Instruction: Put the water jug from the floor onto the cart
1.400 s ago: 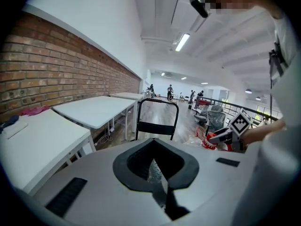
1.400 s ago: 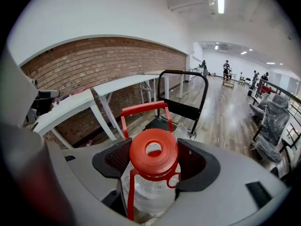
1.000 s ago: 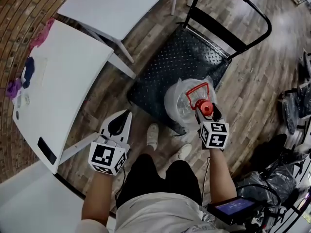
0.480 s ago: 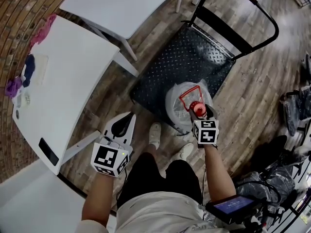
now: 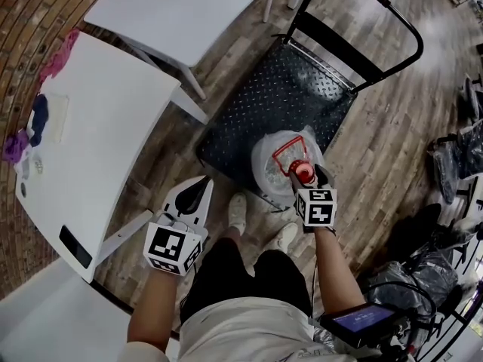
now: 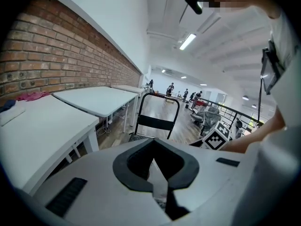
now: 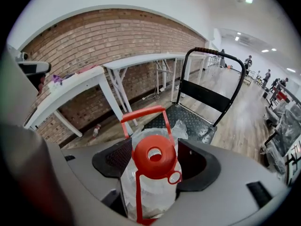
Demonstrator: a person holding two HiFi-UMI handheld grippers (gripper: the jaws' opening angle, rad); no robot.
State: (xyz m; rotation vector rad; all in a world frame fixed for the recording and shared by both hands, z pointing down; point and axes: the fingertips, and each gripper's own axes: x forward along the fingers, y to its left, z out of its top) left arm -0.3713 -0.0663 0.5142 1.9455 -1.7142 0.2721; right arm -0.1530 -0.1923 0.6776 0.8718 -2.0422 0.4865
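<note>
First, the head view: the cart [image 5: 264, 104], with a black studded deck and a black hoop handle, stands on wood flooring beside two white tables [image 5: 106, 119]. The water jug [image 5: 275, 164], clear with a red cap and a red carry handle, sits over the deck's near corner. Whether its base rests on the deck cannot be told. The right gripper [image 5: 306, 176] reaches to the jug's neck from the person's side. The left gripper [image 5: 198, 191] hangs apart, above the floor by a table leg, near the person's shoes [image 5: 238, 210].

Next, the left gripper view: the left gripper [image 6: 154, 147] has its jaws pressed together with nothing between them. Beyond them are the cart [image 6: 157, 112] and the right gripper's marker cube [image 6: 217, 136].

Last, the right gripper view: the right gripper [image 7: 155, 166] pinches the water jug [image 7: 150, 192] at the neck, a dark pad on each side just under the red cap. The red handle stands up behind the cap, and the cart [image 7: 188, 119] lies past it.
</note>
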